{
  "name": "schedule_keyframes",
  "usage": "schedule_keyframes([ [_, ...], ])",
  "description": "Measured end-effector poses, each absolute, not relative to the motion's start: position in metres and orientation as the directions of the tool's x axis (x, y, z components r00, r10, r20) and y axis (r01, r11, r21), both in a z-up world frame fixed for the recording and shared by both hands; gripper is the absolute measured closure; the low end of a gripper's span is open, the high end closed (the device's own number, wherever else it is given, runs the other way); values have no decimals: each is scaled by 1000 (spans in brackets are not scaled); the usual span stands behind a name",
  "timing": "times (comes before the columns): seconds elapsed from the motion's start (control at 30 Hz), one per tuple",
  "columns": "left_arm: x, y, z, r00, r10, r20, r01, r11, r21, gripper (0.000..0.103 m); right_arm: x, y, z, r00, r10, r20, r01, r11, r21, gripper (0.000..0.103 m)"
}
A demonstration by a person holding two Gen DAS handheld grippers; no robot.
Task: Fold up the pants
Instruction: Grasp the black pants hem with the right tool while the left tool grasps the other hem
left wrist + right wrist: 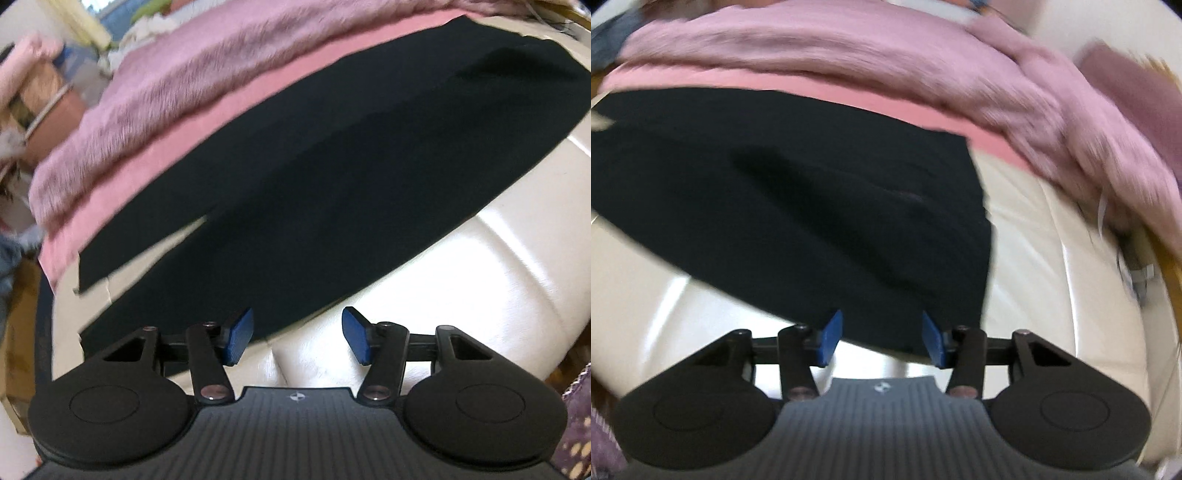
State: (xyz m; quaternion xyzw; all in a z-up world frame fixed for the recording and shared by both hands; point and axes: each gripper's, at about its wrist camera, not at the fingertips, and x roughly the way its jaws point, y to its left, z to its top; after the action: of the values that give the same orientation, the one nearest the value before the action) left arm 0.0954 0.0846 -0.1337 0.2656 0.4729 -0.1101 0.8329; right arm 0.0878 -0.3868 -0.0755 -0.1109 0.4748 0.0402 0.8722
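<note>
Black pants (332,184) lie flat across a cream leather cushion (480,277). In the left wrist view the two legs split apart at the lower left. My left gripper (298,339) hangs open over the pants' near edge, with its left blue pad (240,341) over the fabric and its right pad over bare cushion. In the right wrist view the pants (775,203) end in a straight edge on the right. My right gripper (882,339) stands open near that corner. The pants' near edge lies between its blue pads, which do not press on it.
Behind the pants lies a flat pink cloth (166,155) (812,85), and beyond it a fuzzy mauve blanket (184,74) (849,44). Bare cream cushion (1027,277) shows right of the pants. Blurred household clutter (44,103) sits far left.
</note>
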Motion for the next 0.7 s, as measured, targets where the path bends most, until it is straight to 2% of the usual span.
schedule_keyframes([
  [0.1, 96, 90, -141, 494, 83, -866, 454, 825, 338, 39, 99, -405, -86, 530, -48, -847, -165, 973, -158, 58],
  [0.3, 91, 90, -150, 478, 133, -868, 523, 751, 403, 39, 103, -398, -104, 468, -41, -883, -407, 877, -256, 59],
  [0.43, 87, 90, -154, 492, 154, -857, 567, 691, 449, 38, 93, -388, -114, 459, -73, -885, -508, 796, -329, 59],
  [0.7, 87, 91, -160, 558, 188, -809, 604, 577, 550, 34, 83, -379, -114, 496, -116, -861, -564, 711, -421, 59],
])
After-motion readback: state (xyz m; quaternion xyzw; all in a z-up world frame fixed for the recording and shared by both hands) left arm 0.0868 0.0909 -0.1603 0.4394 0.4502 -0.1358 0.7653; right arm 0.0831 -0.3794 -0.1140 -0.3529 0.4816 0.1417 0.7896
